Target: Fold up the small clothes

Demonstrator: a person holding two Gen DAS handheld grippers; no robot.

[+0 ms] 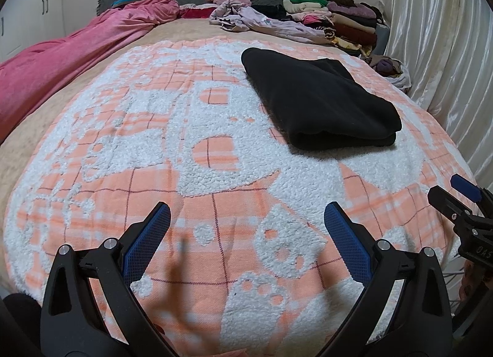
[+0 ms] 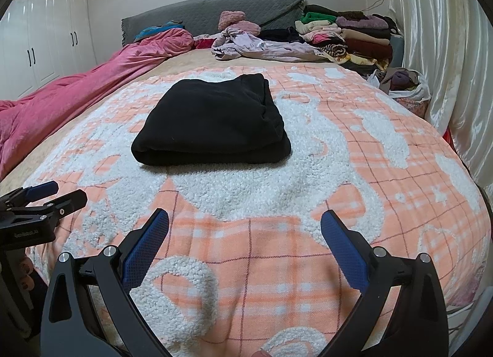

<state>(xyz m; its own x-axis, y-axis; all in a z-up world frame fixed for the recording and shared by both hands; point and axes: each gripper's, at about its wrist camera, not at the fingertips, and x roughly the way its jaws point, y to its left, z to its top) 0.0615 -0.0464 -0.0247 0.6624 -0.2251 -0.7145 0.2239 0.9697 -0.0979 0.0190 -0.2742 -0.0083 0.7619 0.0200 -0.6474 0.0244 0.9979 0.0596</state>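
Both tools, left tool [image 1: 246, 233] and right tool [image 2: 245, 230], are hanging open and empty; folded black garment [image 2: 212, 121] is lying ahead, nearer right, long axis running roughly crosswise.

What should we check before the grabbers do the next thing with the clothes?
1. Black garment folded and lying flat on the blanket: ok.
2. Left gripper free, jaws wide apart with nothing between them: ok.
3. Right gripper free, jaws wide apart with nothing between them: ok.
4. Both grippers clear of the black garment, which lies further up the bed: ok.
5. Another piece ready to fold: the lilac garment lies crumpled near the headboard: ok.
6. Whether the lilac garment is tangled with the stack of clothes beside it: cannot tell.
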